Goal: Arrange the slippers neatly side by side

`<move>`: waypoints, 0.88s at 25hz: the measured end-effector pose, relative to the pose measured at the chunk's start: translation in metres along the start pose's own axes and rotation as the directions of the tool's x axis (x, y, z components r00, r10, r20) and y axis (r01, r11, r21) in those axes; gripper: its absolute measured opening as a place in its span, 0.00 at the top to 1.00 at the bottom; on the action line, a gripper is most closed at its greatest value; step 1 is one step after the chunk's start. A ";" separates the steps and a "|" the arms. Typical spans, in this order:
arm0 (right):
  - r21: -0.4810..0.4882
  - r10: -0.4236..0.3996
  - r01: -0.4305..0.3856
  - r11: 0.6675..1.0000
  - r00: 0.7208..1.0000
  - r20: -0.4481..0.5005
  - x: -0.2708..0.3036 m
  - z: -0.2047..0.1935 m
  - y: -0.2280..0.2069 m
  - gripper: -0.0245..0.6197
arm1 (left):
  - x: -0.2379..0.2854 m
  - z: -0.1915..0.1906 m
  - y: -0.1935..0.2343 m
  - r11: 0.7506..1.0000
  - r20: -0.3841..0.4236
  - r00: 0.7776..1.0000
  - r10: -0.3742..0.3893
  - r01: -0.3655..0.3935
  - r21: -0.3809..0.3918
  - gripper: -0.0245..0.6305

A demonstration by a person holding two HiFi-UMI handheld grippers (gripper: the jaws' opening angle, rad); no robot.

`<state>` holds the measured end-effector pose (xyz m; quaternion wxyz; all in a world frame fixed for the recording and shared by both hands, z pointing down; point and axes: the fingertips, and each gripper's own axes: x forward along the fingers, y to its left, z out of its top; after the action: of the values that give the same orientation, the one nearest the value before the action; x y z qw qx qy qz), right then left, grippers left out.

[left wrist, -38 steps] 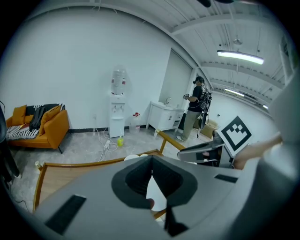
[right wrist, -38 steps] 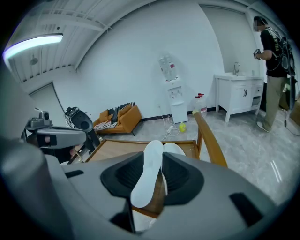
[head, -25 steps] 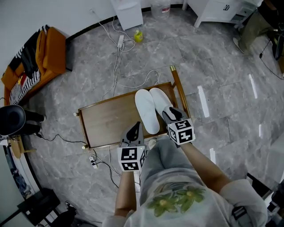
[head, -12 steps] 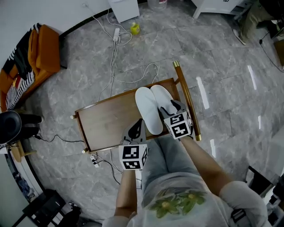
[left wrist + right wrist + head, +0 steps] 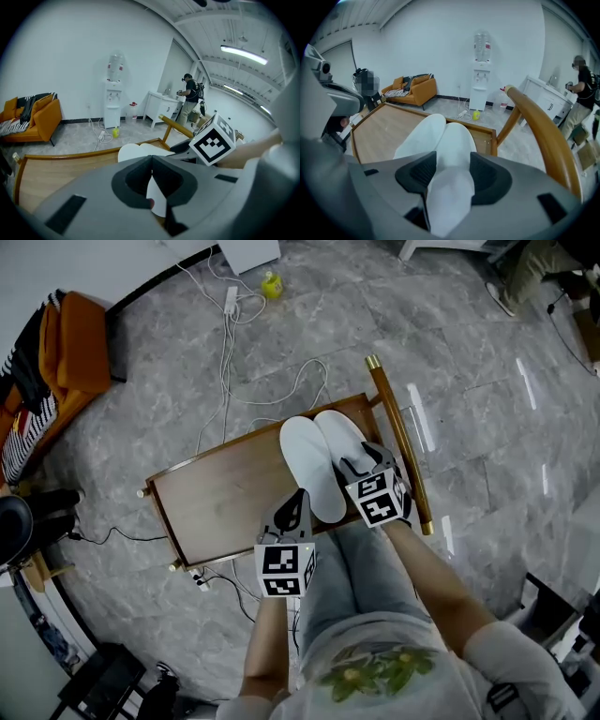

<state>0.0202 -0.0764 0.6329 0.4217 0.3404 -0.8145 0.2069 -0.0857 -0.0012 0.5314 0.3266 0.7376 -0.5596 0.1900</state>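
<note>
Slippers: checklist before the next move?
1. Left slipper and right slipper side by side on table: ok, inner edges touch.
2. Heels level: cannot tell; the right gripper covers one in the head view.
3. Right gripper released: ok. Its jaws have just been opening and stand apart, with the right slipper's heel between them, not pressed.
4. Left gripper empty: ok, jaws shut, by the left slipper's heel.
5. Room between right gripper and rail: cannot tell.
</note>
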 end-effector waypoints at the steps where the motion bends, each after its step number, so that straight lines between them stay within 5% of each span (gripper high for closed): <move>1: 0.005 -0.002 0.002 1.000 1.000 0.001 0.001 -0.001 -0.001 0.63 | 0.000 -0.003 0.001 1.000 -0.007 1.000 0.000 0.000 -0.001 0.94; 8: 0.041 -0.003 0.003 0.999 1.000 0.005 0.004 -0.004 0.001 0.86 | 0.001 -0.014 0.004 1.000 -0.032 0.999 0.000 0.000 -0.002 0.94; 22: 0.184 -0.062 0.059 0.981 0.998 0.012 -0.003 -0.006 -0.017 0.89 | 0.003 -0.013 0.006 1.000 -0.028 1.000 -0.004 0.004 0.004 0.94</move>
<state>0.0374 -0.0835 0.6346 0.3875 0.4043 -0.7850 0.2649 -0.0898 0.0049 0.5441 0.3333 0.7365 -0.5532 0.2009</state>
